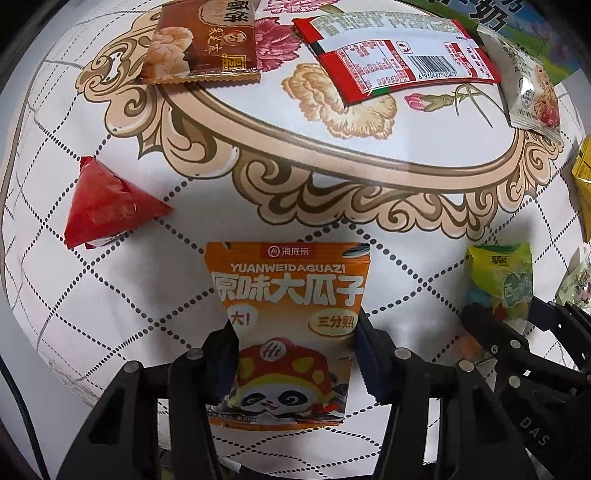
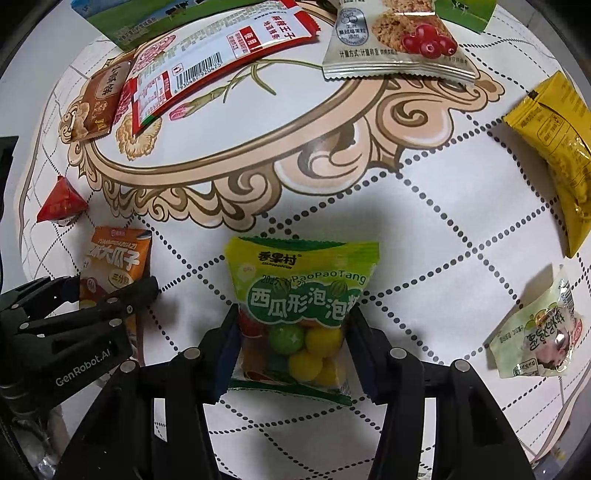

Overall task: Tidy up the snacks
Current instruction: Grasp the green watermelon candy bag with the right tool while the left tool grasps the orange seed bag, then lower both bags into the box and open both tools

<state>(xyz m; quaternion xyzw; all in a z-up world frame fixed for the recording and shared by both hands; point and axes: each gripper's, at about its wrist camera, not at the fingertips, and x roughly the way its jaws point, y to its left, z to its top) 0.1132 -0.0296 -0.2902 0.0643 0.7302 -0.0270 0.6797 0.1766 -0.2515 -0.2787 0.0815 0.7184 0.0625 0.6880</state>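
Reference landmark: the oval floral medallion (image 1: 369, 122) printed on the white quilted-pattern tablecloth (image 1: 92, 295). The left gripper (image 1: 293, 354) has its two fingers closed against the sides of the orange sunflower-seed packet with the panda mascot (image 1: 288, 295), which sits just below the medallion's lower border. The right gripper (image 2: 291, 350) is likewise clamped on the yellow-green transparent bag of coloured bubble-gum balls (image 2: 299, 299), also below the medallion and to the right of the orange packet. Whether either packet is lifted clear of the cloth cannot be determined. Inside the medallion lie three packets: a brown cracker pouch (image 1: 199, 40) at its left end, a red-and-white wrapper with a barcode (image 1: 399, 59) at centre, and a silver oat bar pouch with red berries (image 2: 395, 40) at its right end. A green carton (image 2: 125, 22) stands beyond the medallion's far edge. Outside the medallion remain a red pyramid-shaped packet (image 1: 107, 206) to its lower left, a yellow foil bag (image 2: 557, 155) to its right, and a pale green crinkled wrapper (image 2: 539, 332) further below right. Judgement: sorting appears roughly half complete; two packets are in hand and three loose items outside the medallion remain unhandled.
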